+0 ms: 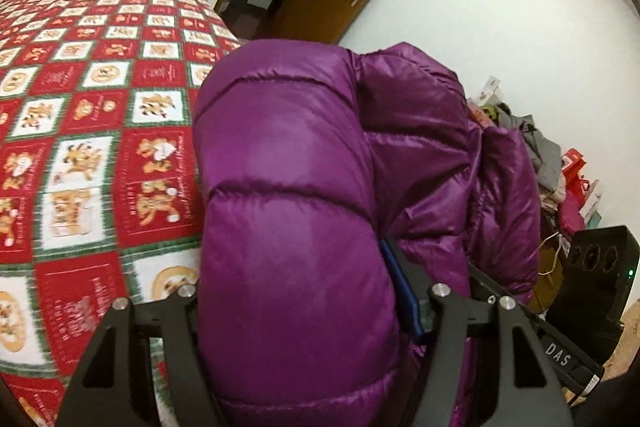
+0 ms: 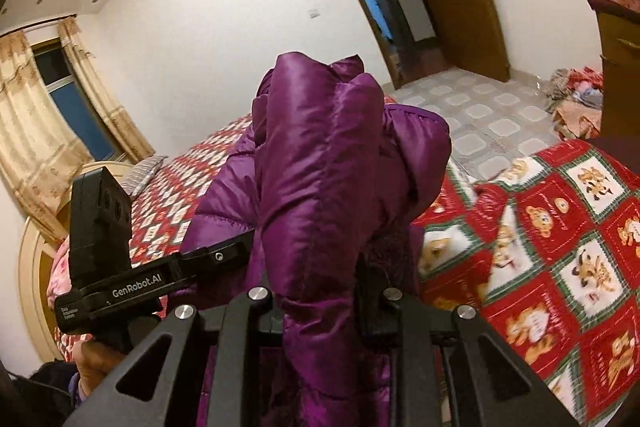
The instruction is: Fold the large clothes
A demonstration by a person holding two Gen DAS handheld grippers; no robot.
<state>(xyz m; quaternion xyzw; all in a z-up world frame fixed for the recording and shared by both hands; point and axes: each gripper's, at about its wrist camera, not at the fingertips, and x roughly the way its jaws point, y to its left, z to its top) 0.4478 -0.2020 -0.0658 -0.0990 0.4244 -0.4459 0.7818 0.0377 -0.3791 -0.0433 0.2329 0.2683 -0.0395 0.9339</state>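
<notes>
The purple puffer jacket (image 1: 288, 187) is held up in the air above the bed (image 1: 80, 115), pinched by both grippers and bulging forward between them.

On the left, the left gripper (image 1: 304, 315) has its fingers clamped on a thick quilted roll of the jacket; the padding swells out past the blue-edged pad. That slick, springy shell is the first worry: I judge it could squirm out of the pinch if the grip relaxes or the lift jerks, dropping that side onto the bedspread in a heap.

Further right, the right gripper (image 2: 320, 311) has its fingers closed on another bunched fold of the same jacket (image 2: 320, 163), near what looks like a dark fuzzy trim. The two grippers sit close together, so a collision is possible if either swings inward, as the left gripper's body (image 2: 120, 267) already sits just beside.

With so much fabric gathered, it is hard to tell which edges are held; a fold laid down from here may come out crooked.
</notes>
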